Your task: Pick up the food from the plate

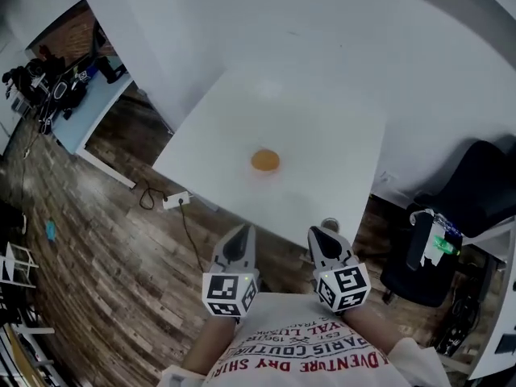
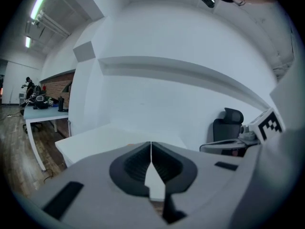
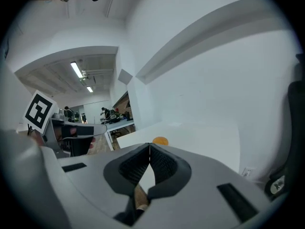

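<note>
Both tongs sit nearest, low over the person's shirt [image 1: 298, 353] and short of the near table edge. The left gripper [image 1: 241, 234] and right gripper [image 1: 317, 236] each have their jaws pressed together on nothing. The food [image 1: 265, 160], a small orange round, lies mid-table [image 1: 322, 127], well ahead of both. From above it looks circular, so it shows no long axis or heading. No plate can be told from the white top. I judge the reach has not begun; next, one pair of jaws must spread and travel forward and down around it.

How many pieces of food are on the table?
1. An orange round piece lies near the middle of the white table; nothing there could hide another.
</note>
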Motion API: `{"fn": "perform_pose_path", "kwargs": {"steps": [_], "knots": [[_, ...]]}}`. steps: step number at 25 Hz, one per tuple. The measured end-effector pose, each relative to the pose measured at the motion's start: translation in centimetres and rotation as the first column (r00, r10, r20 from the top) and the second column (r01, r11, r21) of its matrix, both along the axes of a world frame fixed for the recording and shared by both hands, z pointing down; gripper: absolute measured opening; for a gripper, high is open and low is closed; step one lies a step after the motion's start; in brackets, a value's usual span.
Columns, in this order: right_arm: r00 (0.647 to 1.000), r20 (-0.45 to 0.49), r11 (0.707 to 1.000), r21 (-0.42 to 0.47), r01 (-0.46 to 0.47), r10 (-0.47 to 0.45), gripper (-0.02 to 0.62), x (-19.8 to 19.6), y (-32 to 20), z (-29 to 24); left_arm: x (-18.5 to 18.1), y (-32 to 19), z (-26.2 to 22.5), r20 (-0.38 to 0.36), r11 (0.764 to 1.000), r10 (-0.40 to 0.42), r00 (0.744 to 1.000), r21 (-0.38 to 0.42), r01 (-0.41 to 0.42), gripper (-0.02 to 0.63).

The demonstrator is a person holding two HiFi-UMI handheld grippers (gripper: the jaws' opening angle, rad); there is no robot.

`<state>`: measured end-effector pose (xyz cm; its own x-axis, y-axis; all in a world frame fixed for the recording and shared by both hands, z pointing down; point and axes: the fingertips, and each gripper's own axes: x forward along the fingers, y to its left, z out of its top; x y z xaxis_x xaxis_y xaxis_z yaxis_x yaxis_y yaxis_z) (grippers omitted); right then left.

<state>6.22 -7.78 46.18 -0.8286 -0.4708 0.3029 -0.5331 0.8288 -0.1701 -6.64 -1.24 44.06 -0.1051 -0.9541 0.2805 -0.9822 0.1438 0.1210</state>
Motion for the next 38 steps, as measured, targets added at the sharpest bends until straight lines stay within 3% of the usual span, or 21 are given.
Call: {"fn": "perform_pose_path", "kwargs": {"steps": [8, 13, 19, 28, 35, 36, 38], "knots": [[0.974, 0.008, 0.974, -0.018, -0.226, 0.226, 0.014, -5.3, -7.9, -0.8, -6.7, -11.0, -1.3, 0.008, 0.975, 0.224, 0.975, -0.005, -0.224, 0.008], [0.919, 0.016, 0.919, -0.024, -0.394, 0.395, 0.014, -8.4, -12.4, -1.6, -11.0, -17.1, -1.5, 0.01, 0.928, 0.371, 0.929, -0.028, -0.37, 0.008], [0.855, 0.015, 0.855, -0.035, -0.518, 0.518, 0.014, -11.6, -15.7, -1.1, -14.3, -21.5, -0.4, 0.009, 0.862, 0.505, 0.863, -0.059, -0.504, 0.008], [0.827, -0.057, 0.824, -0.072, -0.562, 0.559, 0.014, -12.5, -17.5, 0.6, -14.8, -24.0, 2.7, -0.064, 0.803, 0.582, 0.81, -0.108, -0.586, 0.008], [0.844, -0.104, 0.83, -0.151, -0.536, 0.526, 0.014, -12.1, -18.6, 3.2, -13.2, -24.4, 5.9, -0.082, 0.758, 0.616, 0.783, -0.207, -0.618, 0.009], [0.85, -0.113, 0.834, -0.164, -0.527, 0.515, 0.014, -12.2, -18.7, 3.7, -13.0, -24.4, 6.4, -0.097, 0.746, 0.624, 0.775, -0.221, -0.628, 0.018], [0.86, -0.129, 0.839, -0.191, -0.51, 0.494, 0.014, -12.4, -18.9, 4.7, -12.3, -24.5, 7.5, -0.123, 0.715, 0.647, 0.752, -0.247, -0.655, 0.095]]}}
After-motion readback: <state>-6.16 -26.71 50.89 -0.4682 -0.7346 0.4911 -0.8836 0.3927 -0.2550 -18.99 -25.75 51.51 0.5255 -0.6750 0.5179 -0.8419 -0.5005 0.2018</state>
